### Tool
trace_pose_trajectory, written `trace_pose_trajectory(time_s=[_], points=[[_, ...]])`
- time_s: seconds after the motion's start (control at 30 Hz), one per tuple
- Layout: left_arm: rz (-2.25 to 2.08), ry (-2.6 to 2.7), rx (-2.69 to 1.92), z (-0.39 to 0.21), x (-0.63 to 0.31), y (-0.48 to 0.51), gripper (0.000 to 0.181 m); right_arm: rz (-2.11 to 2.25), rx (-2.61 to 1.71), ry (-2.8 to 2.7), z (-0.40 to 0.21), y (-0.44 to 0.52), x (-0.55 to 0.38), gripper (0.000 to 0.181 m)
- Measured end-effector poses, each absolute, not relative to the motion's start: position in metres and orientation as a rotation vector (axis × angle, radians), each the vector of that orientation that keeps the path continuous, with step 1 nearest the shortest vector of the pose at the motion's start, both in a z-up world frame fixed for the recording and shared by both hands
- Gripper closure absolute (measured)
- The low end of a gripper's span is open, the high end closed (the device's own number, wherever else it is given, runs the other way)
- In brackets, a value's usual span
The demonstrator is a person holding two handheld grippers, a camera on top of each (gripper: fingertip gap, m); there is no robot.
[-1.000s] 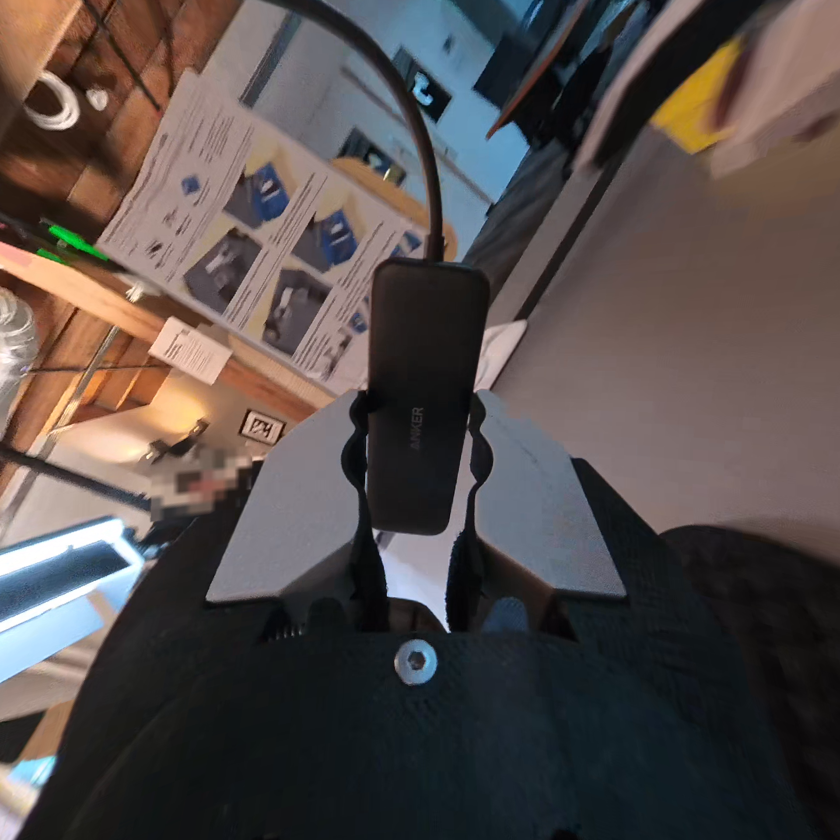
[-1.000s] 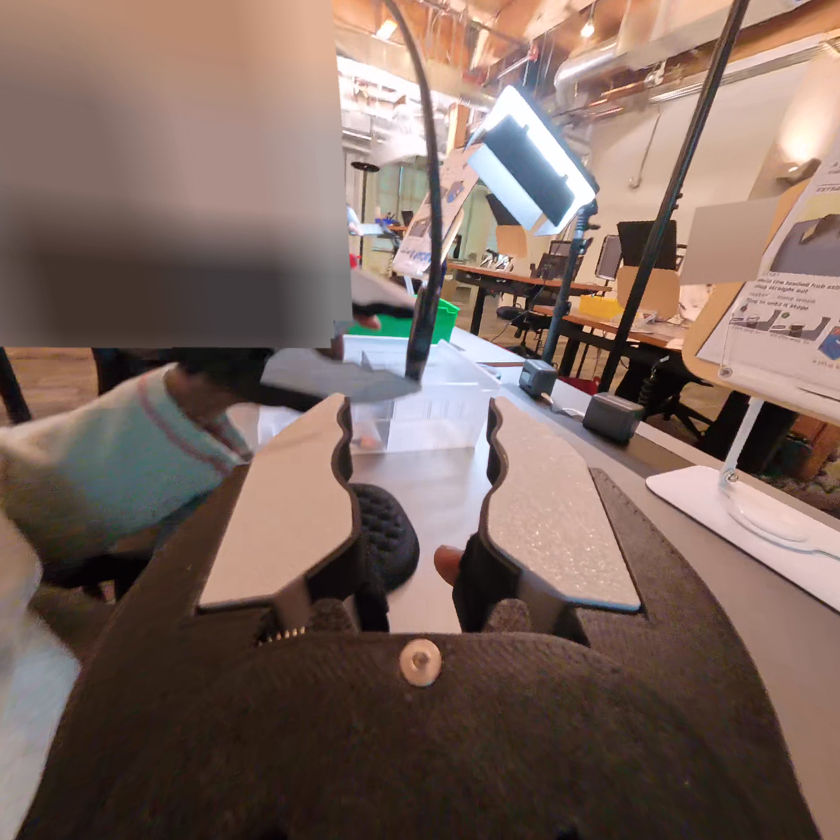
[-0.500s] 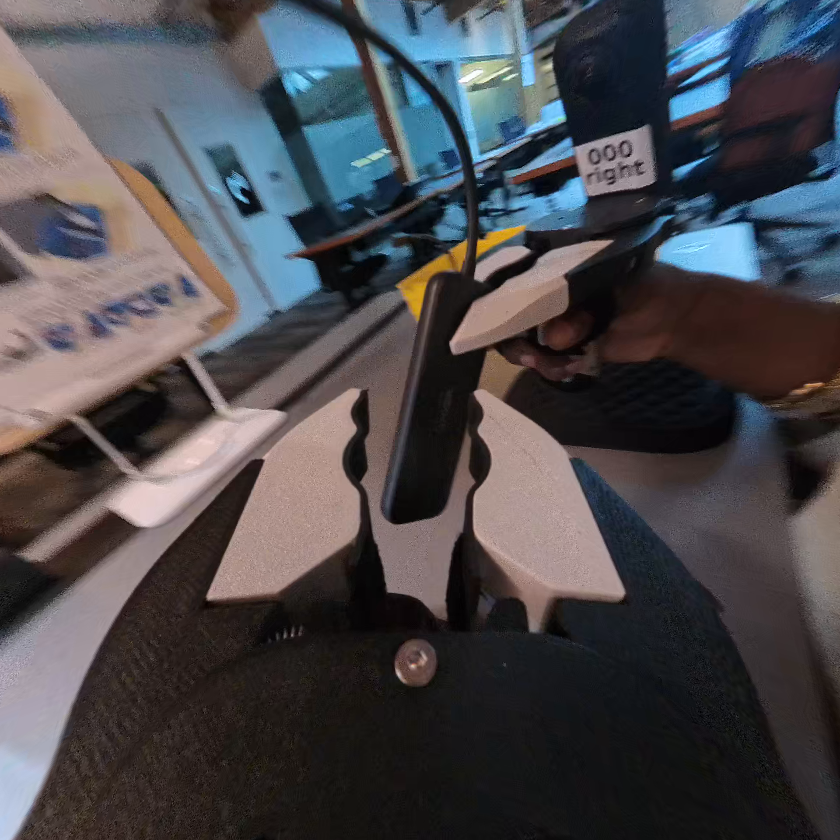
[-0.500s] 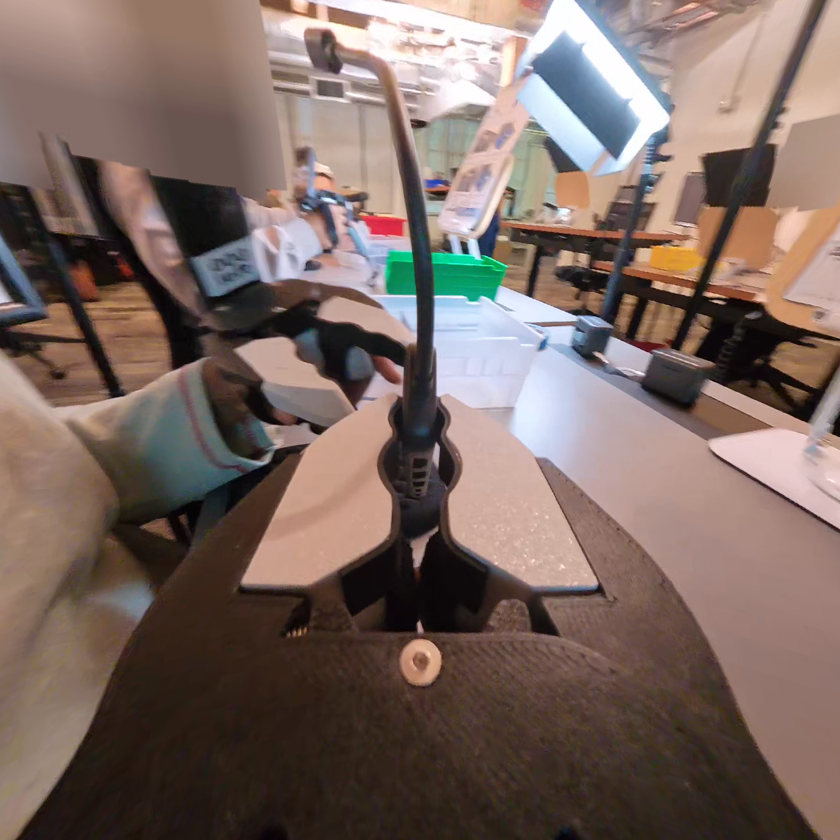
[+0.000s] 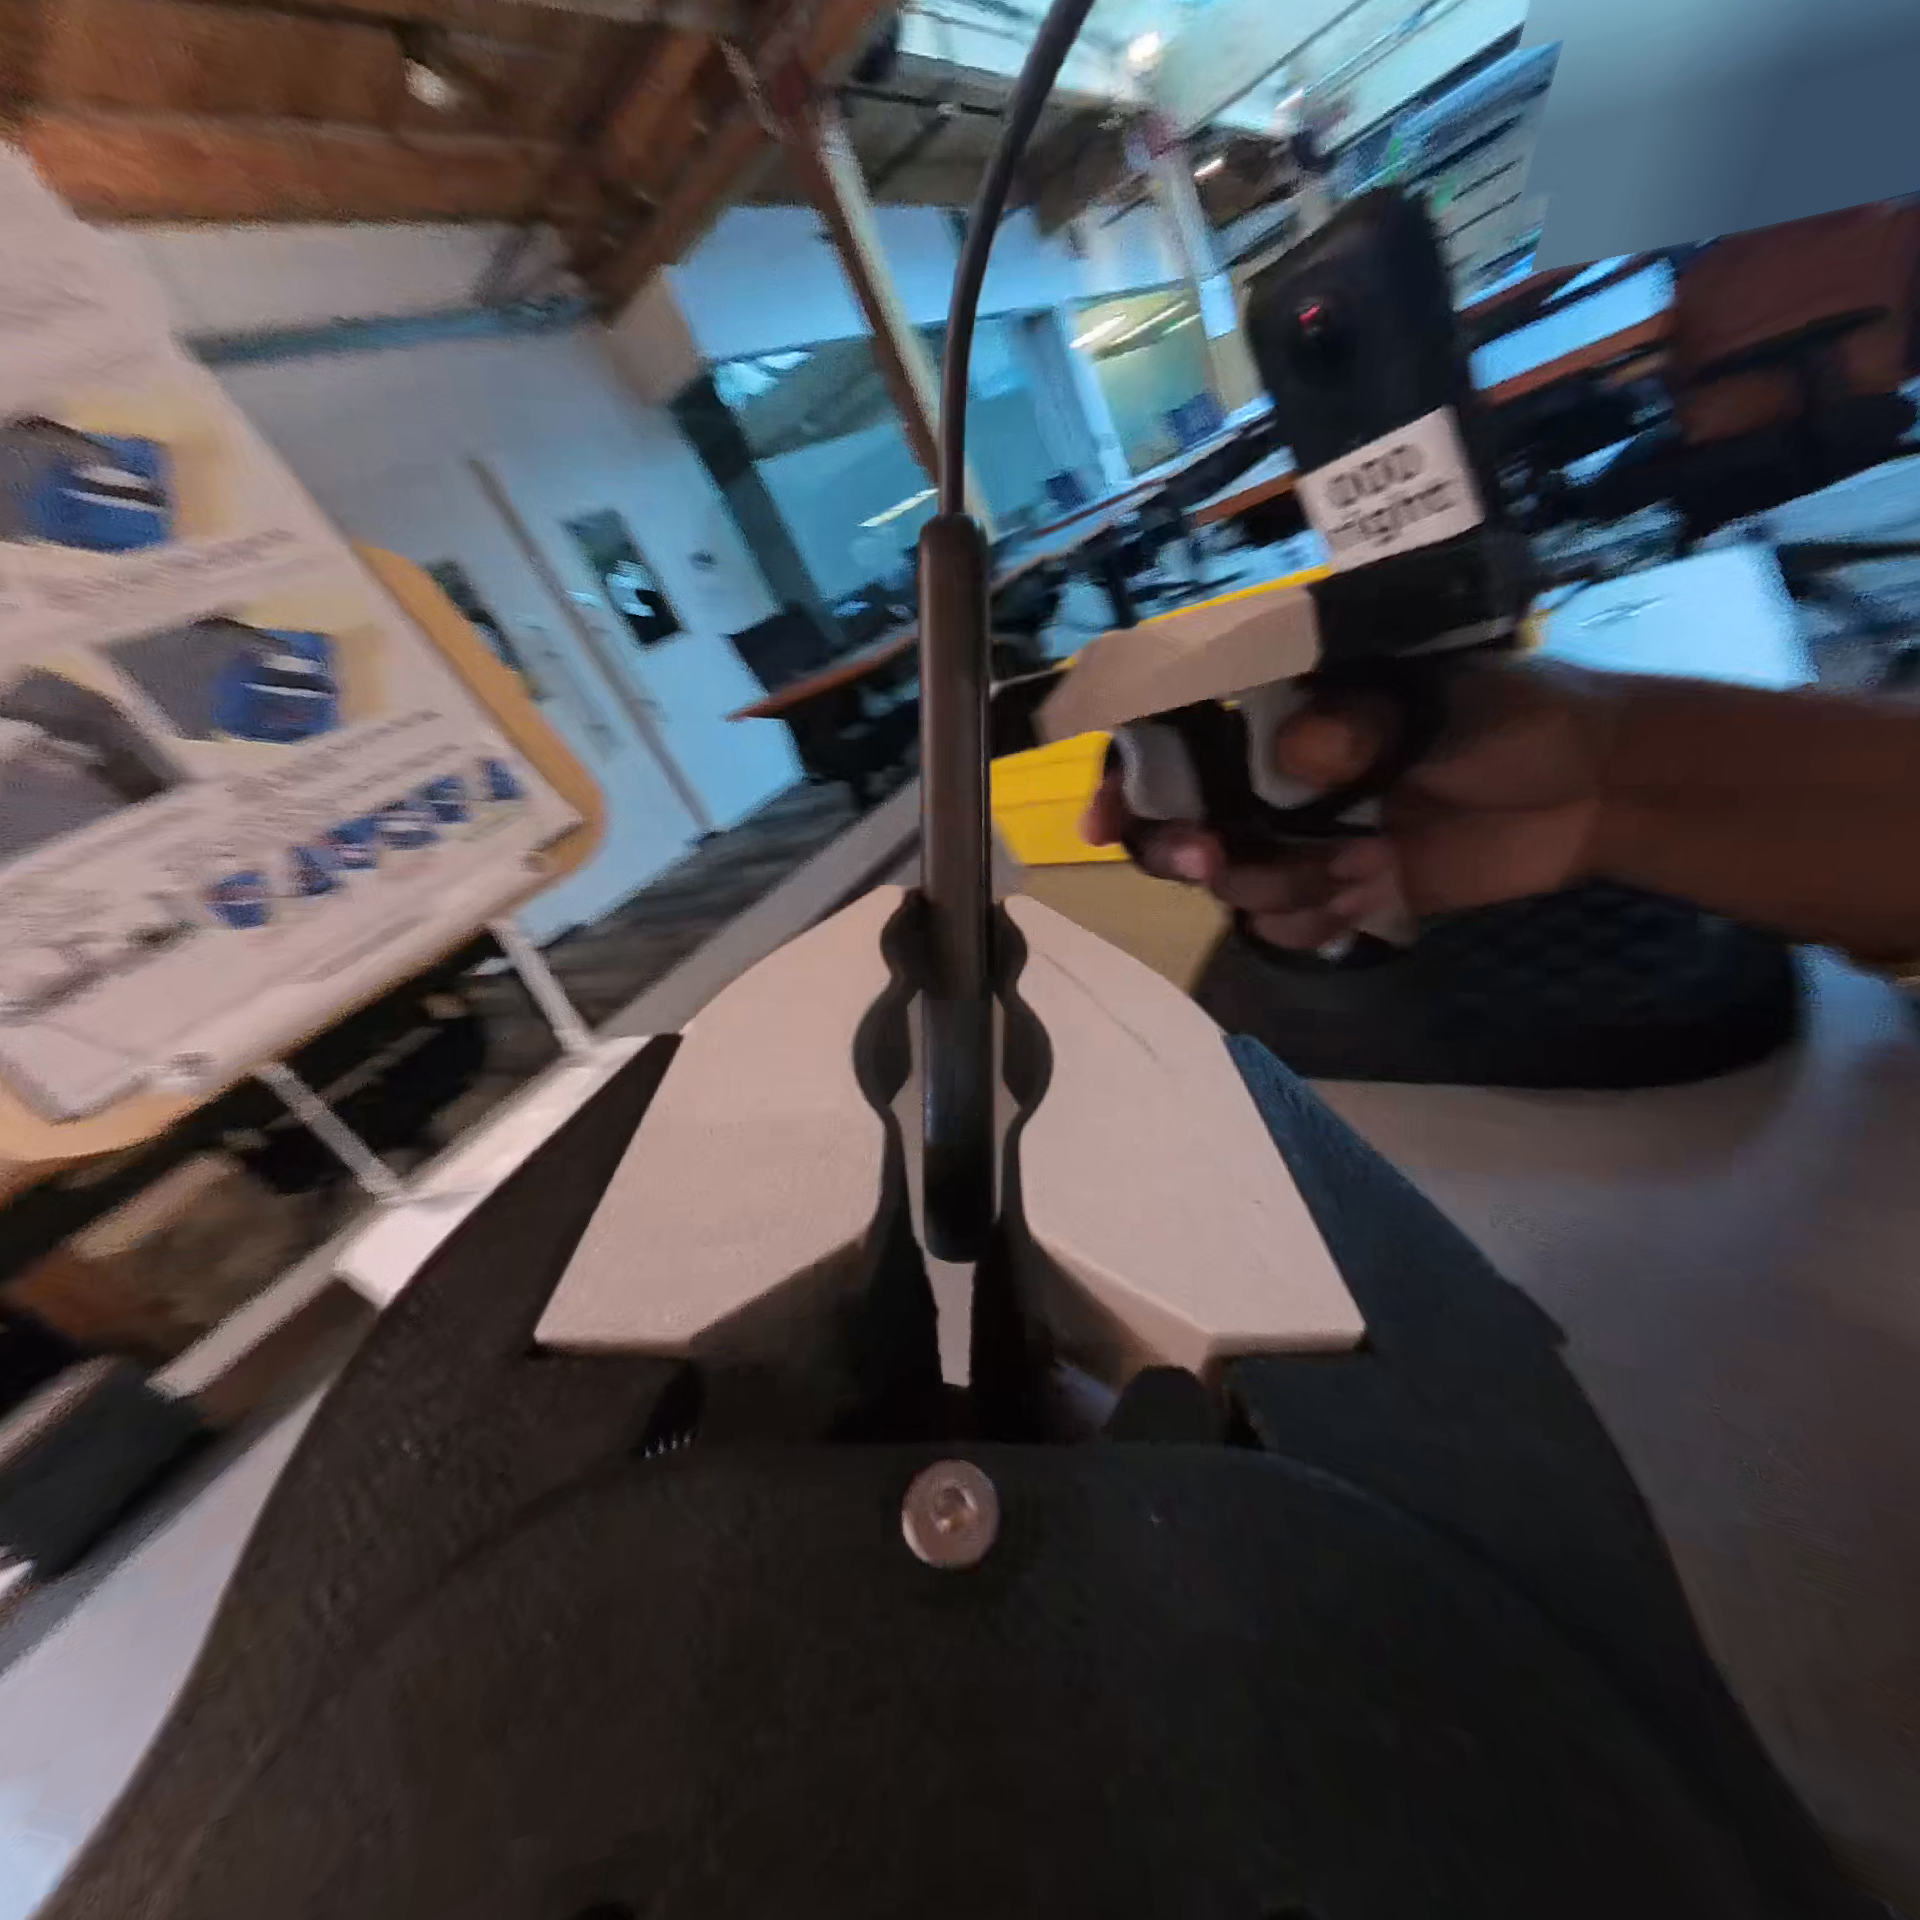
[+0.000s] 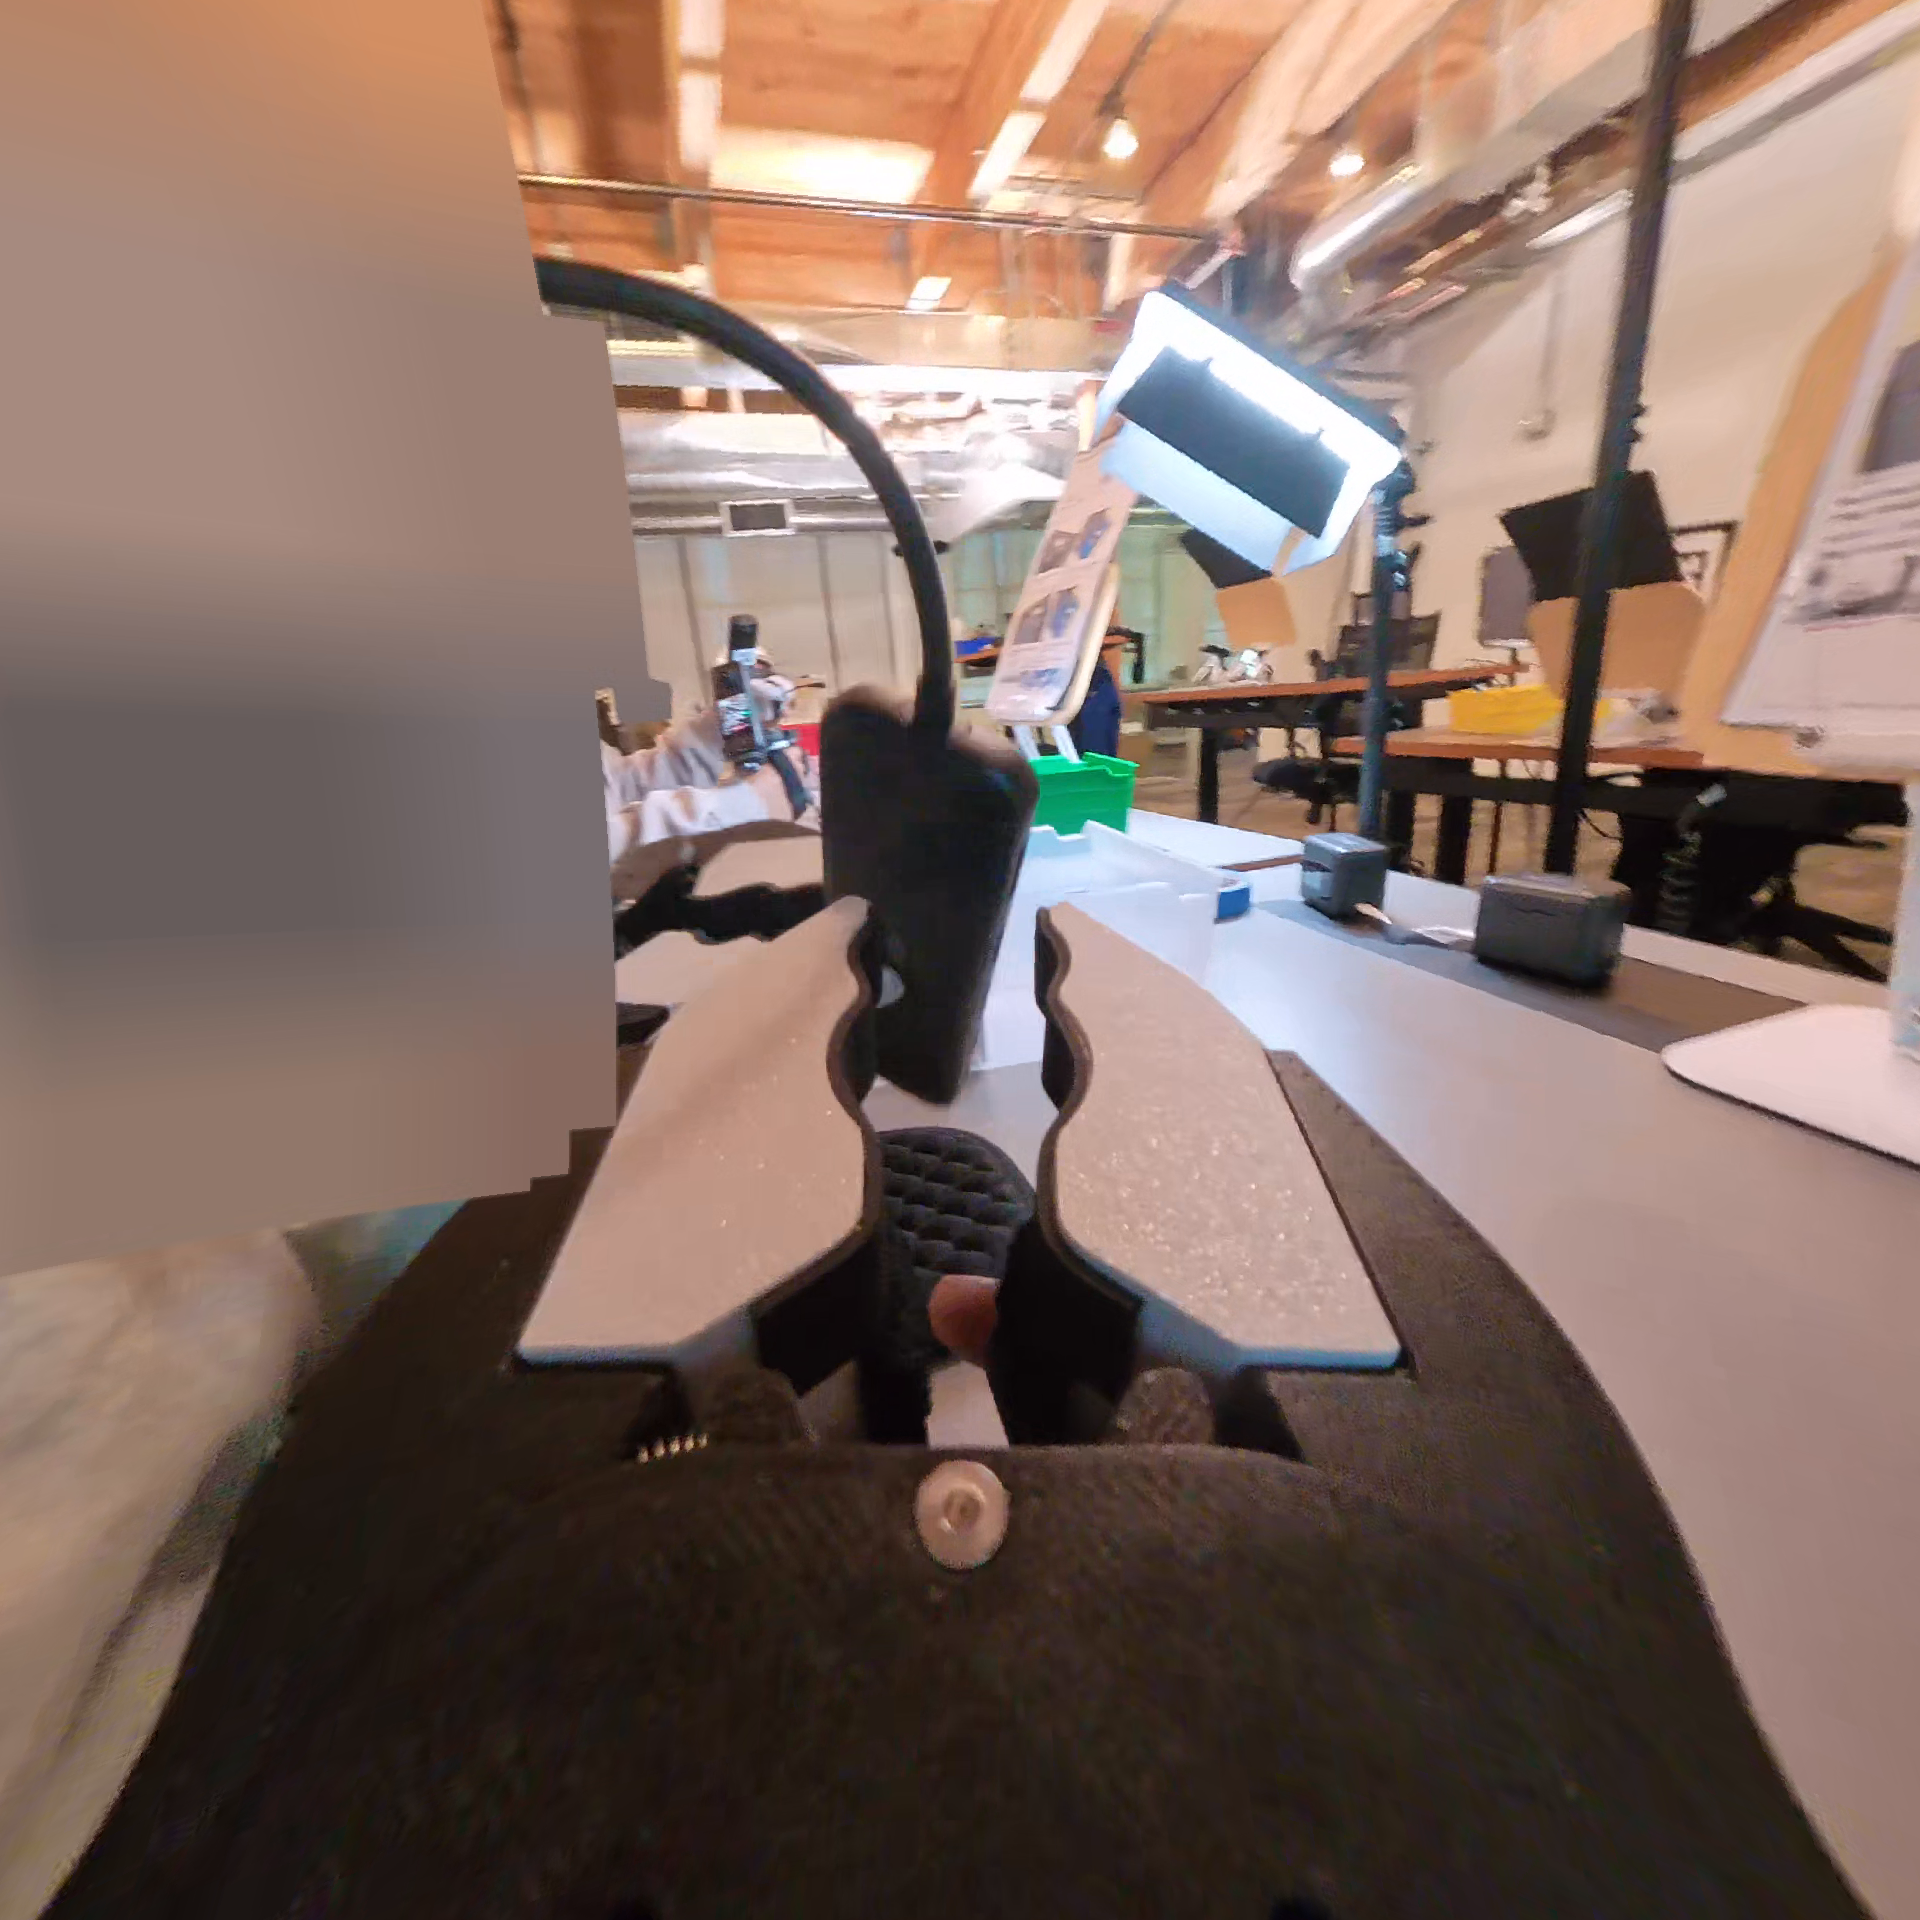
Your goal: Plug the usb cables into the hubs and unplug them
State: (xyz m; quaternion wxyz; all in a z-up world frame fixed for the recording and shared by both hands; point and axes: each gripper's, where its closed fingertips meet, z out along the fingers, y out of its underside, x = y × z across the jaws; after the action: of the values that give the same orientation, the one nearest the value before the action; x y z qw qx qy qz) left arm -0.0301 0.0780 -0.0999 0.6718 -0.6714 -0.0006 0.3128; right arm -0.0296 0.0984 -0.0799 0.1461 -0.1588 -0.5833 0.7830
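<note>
**A:** What does the left wrist view show?

**B:** The left gripper (image 5: 956,914) is clamped on a slim black USB hub (image 5: 954,831). The hub stands upright, edge-on to the camera, pinched between the two pale fingers (image 5: 774,1122) about halfway down its body. Its lower end hangs in the gap between them. A black cable (image 5: 982,208) rises from the top of the hub and curves up out of view.

**A:** And beyond it?

**B:** To the right, a person's hand (image 5: 1382,821) holds the right gripper (image 5: 1174,665), which sits near the hub at roughly the height of its middle. Whether it touches the hub, I cannot tell. A board with printed sheets (image 5: 239,748) leans at the left, blurred. The grey table (image 5: 1662,1299) lies underneath.

**A:** The right wrist view?

**B:** The right gripper (image 6: 951,935) has its fingers parted, with nothing between them. Past the fingertips the same hub (image 6: 925,894) stands upright, its broad face towards the camera, a little left of centre. Its cable (image 6: 831,416) arcs up and off to the left. The left gripper (image 6: 748,894) shows partly behind the hub, at the left.

**A:** Anything else on the table (image 6: 1507,1195)?

**B:** A clear plastic bin (image 6: 1143,883) behind the hub, a green bin (image 6: 1081,790) beyond that, and two small dark boxes (image 6: 1548,925) at the right. A bright light panel (image 6: 1236,457) stands on a pole above.
</note>
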Motion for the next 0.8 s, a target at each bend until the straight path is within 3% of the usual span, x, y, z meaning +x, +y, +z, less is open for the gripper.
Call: trace_pose_trajectory(time_s=[0.17,0.27,0.37,0.6,0.8], points=[[1.052,-0.016,-1.478,-0.094,-0.047,0.066,0.169,2.29,-0.569,-1.71,-0.095,0.089,-0.032,0.144],[1.212,0.0,-1.498,-0.098,-0.052,0.067,0.169,2.377,-0.601,-1.69,-0.092,0.077,-0.03,0.113],[1.427,0.088,-1.535,-0.104,-0.052,0.073,0.17,2.411,-0.67,-1.732,-0.094,0.063,-0.032,0.103],[1.711,0.163,-1.508,-0.103,-0.049,0.078,0.169,2.571,-0.95,-1.594,-0.093,0.072,-0.047,0.14],[1.84,0.24,-1.526,-0.107,-0.051,0.081,0.166,2.52,-0.931,-1.602,-0.098,0.076,-0.048,0.16]])
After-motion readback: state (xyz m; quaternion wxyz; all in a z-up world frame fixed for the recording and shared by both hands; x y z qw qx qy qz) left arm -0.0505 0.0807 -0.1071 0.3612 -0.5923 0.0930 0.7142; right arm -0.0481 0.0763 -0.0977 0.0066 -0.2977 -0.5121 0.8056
